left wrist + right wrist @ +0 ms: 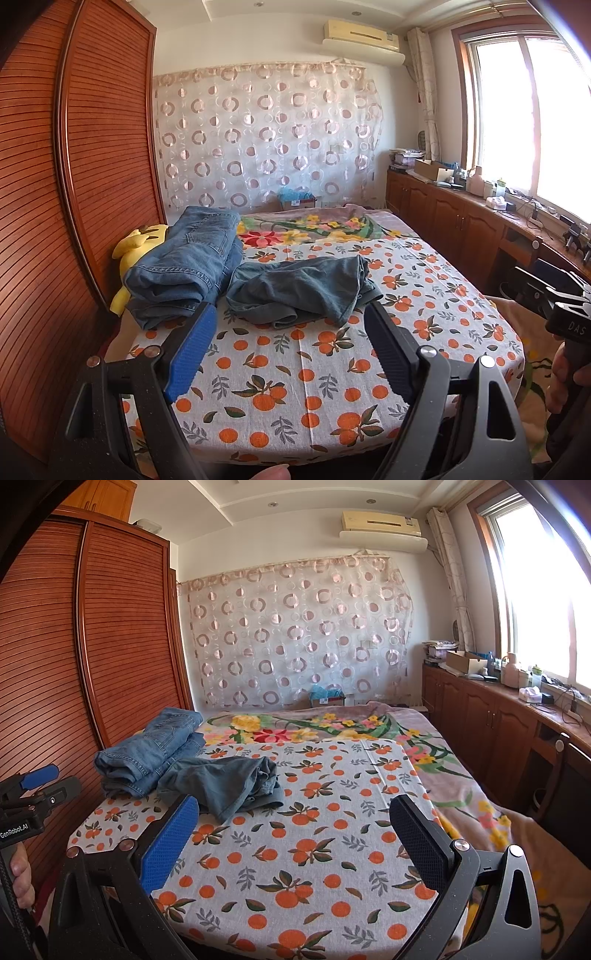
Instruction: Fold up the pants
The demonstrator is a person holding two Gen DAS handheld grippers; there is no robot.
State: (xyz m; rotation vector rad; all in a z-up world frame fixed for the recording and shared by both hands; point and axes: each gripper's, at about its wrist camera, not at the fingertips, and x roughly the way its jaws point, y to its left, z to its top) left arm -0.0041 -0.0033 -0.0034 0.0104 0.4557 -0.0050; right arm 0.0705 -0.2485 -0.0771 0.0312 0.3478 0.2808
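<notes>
Left tool and right tool are hovering over the bed, both spread wide apart, gripping nothing. Crumpled pants are lying on the sheet ahead, touching the folded jeans.

Slatted wardrobe left; sunlit window right.

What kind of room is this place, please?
Most likely a home bedroom: a bed under an orange-print sheet, a tall slatted wooden wardrobe beside it, and an air conditioner high on the wall. Jeans lie on the bed.
</notes>
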